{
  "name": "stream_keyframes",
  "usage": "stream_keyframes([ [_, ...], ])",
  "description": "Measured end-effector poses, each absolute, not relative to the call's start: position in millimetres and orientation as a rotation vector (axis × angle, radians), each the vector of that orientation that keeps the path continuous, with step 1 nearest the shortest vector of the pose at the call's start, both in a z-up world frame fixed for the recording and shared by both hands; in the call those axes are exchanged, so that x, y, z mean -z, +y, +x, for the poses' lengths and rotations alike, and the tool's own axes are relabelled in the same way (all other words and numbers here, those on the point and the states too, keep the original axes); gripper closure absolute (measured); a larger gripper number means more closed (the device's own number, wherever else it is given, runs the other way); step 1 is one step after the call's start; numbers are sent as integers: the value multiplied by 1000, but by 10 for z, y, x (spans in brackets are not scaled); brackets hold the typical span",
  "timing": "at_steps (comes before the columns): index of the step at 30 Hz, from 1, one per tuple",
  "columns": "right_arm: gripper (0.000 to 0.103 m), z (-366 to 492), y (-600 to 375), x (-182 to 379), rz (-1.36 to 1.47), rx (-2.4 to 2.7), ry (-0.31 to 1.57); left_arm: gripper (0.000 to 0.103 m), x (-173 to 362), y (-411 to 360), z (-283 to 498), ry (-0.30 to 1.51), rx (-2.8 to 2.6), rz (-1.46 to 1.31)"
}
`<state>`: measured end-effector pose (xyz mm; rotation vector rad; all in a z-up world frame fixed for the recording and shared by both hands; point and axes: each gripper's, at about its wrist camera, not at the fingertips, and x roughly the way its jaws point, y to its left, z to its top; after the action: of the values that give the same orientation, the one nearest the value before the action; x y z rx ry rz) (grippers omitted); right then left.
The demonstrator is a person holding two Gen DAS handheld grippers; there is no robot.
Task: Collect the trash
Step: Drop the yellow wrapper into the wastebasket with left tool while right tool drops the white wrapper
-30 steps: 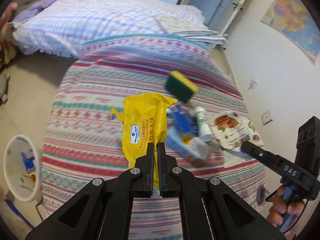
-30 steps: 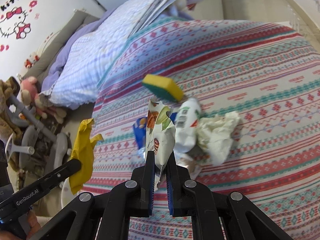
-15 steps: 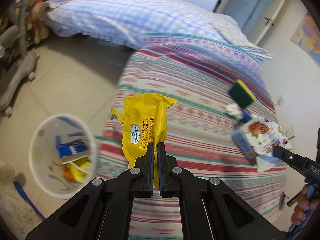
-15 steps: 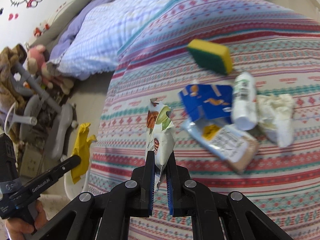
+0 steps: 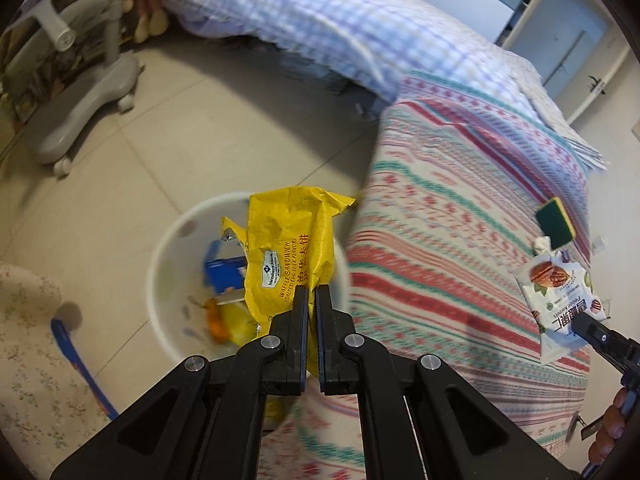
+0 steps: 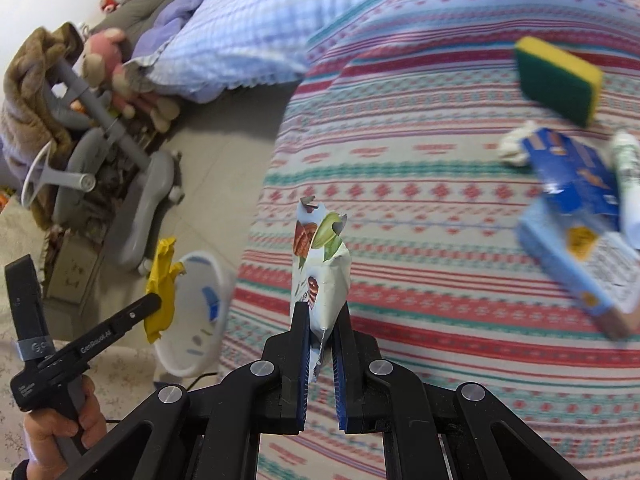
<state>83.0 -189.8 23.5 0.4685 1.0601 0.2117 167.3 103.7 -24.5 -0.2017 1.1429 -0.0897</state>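
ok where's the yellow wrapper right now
Clamped in the left gripper, the yellow wrapper hangs over the white bin on the floor beside the bed.

The left tongs (image 5: 311,294) are pointing steeply downward, their jaws pinching tight on a yellow wrapper (image 5: 294,248). The right tongs (image 6: 321,312) are also angling down, clamping a white nut packet (image 6: 320,272). A hand (image 6: 60,432) is gripping the left tool's handle.
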Motion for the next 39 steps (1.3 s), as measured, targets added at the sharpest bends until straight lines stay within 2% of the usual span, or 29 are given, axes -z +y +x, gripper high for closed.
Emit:
stream_keyframes([
  [8,94,989,-1431,-96,432,-279,1101,99,393,1430,1718,1169,65,-246],
  [11,94,1038,-1300,-68,429,-299,1105,93,406,1487,1729,1168,57,-234],
  [13,94,1057,-1223,-52,421,-310,1106,72,425,1514,1725,1182,49,-225],
  [14,94,1072,-1176,-38,417,-318,1107,42,433,1528,1705,1185,40,-221],
  [15,94,1075,-1146,-30,413,-322,1108,25,427,1536,1689,1180,30,-217],
  [22,94,1133,-872,33,381,-360,1116,22,406,1715,1491,1171,-20,-213],
  [24,94,1148,-791,59,372,-369,1122,16,395,1773,1432,1163,-27,-216],
  [30,94,1195,-548,135,354,-396,1135,8,312,1885,1319,1107,-45,-166],
  [39,94,1339,-198,333,336,-423,1154,7,249,2106,1220,1069,-68,-164],
])
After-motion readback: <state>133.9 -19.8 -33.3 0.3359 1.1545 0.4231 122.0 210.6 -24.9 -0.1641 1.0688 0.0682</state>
